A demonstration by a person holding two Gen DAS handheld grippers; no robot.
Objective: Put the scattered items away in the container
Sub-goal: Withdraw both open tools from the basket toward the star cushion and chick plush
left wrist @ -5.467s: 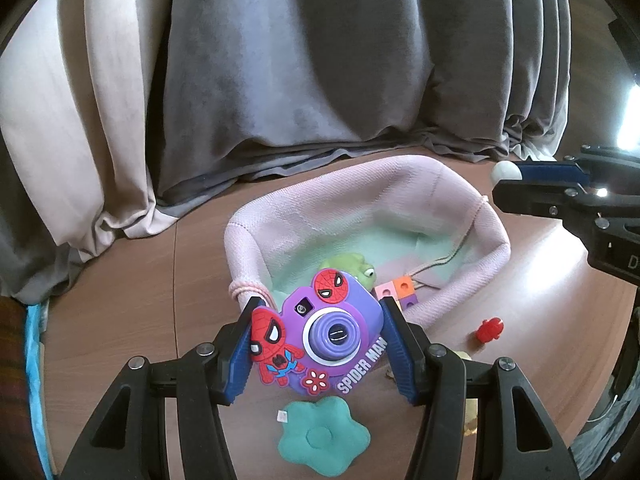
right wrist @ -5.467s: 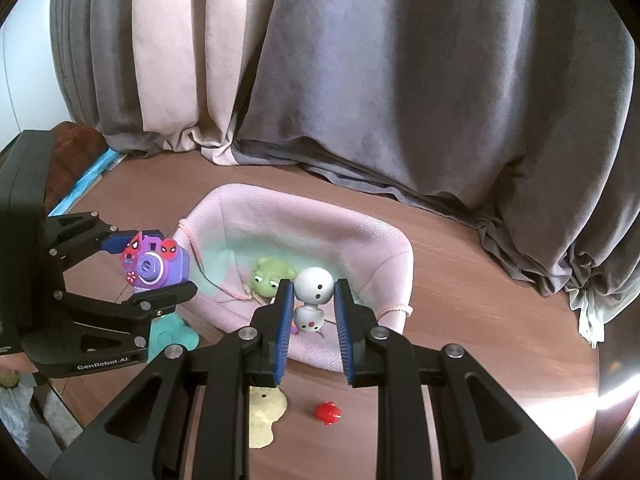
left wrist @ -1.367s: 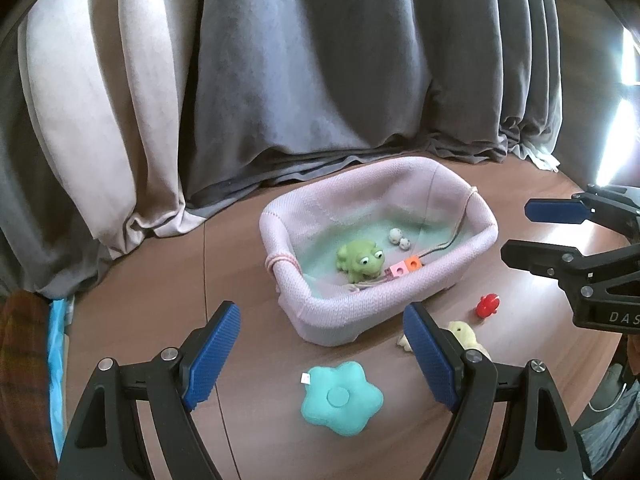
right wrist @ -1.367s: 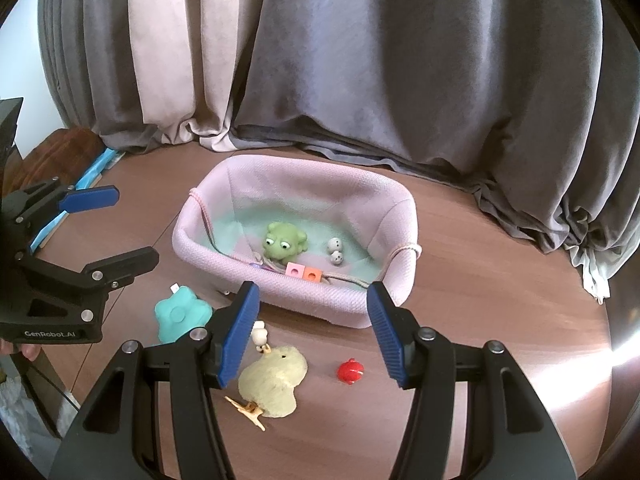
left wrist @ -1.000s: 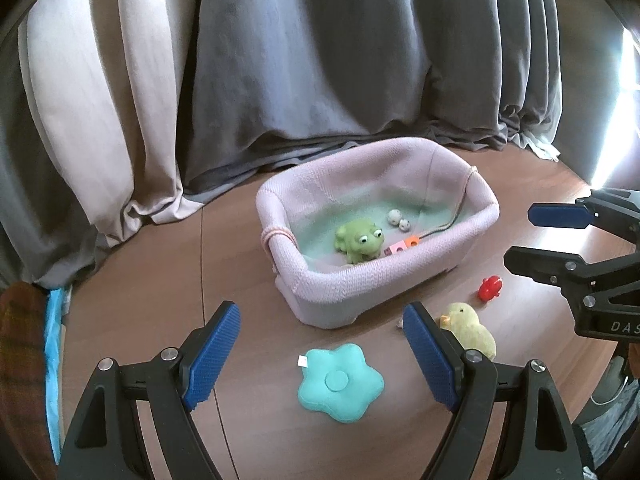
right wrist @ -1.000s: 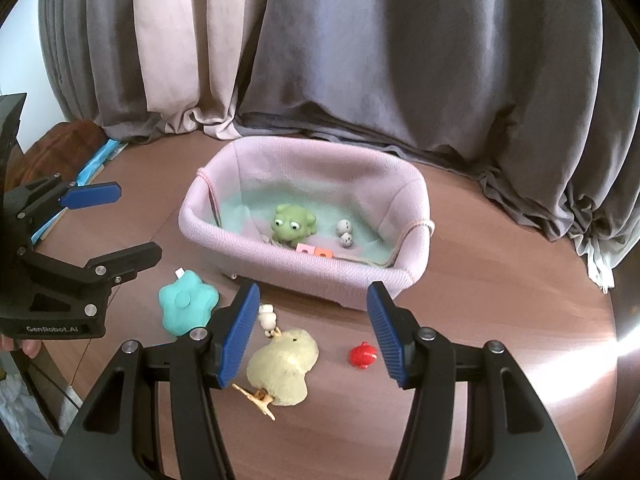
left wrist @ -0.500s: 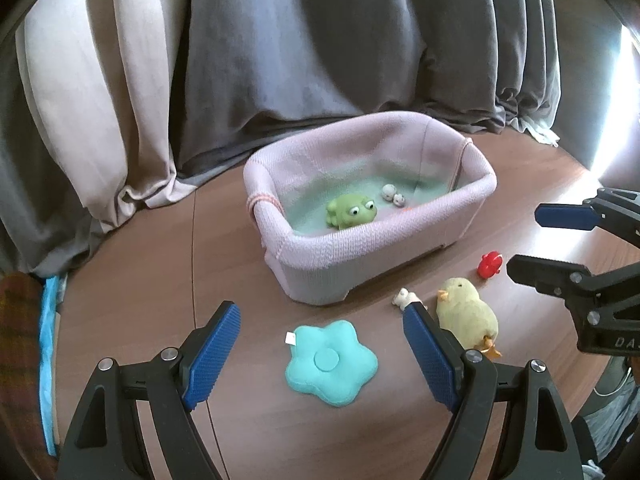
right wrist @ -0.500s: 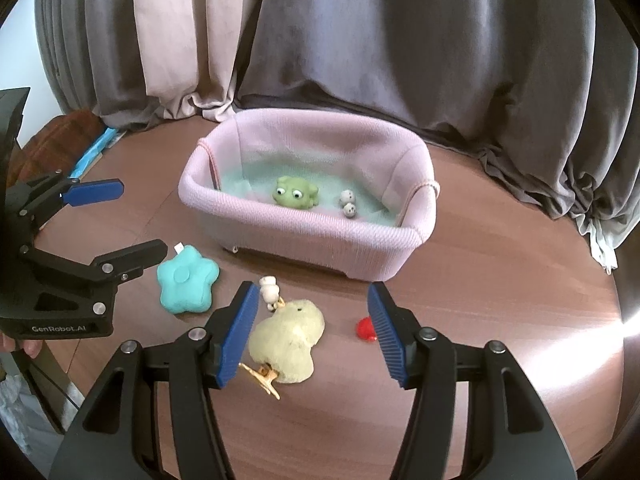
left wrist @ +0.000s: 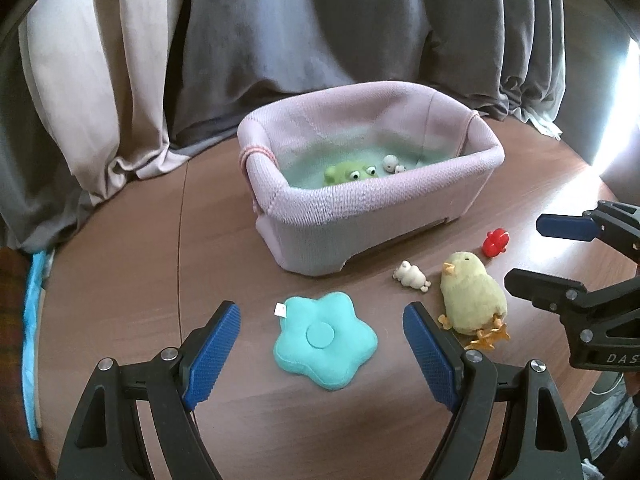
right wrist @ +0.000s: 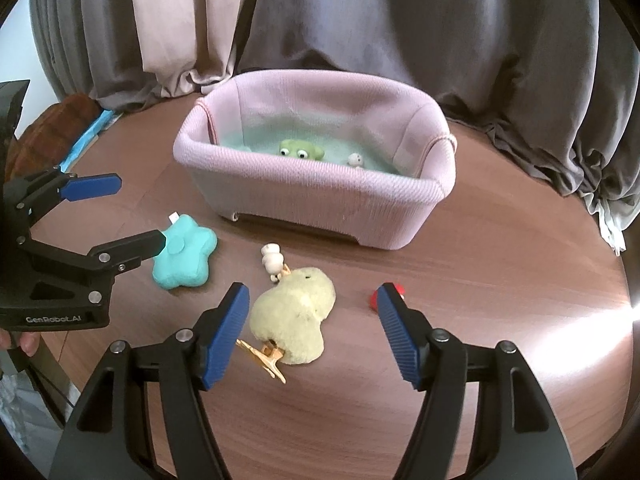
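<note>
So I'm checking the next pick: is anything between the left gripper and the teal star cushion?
Nothing visible is. The teal star cushion lies flat on the table, framed by the open left gripper. The yellow chick and small white figure sit off to its right.

Both units were of matching build. The left gripper [left wrist: 318, 350] had black plastic arms forking into triangular cut-outs behind the fingers [left wrist: 212, 350], which carried ribbed blue pads. A silver screw head sat at the base of each finger, with another further back. The right gripper [right wrist: 312, 334] showed the same black arms, blue ribbed pads and silver screws. White lettering, "GenRobot.AI", marked the left unit's side housing.
</note>
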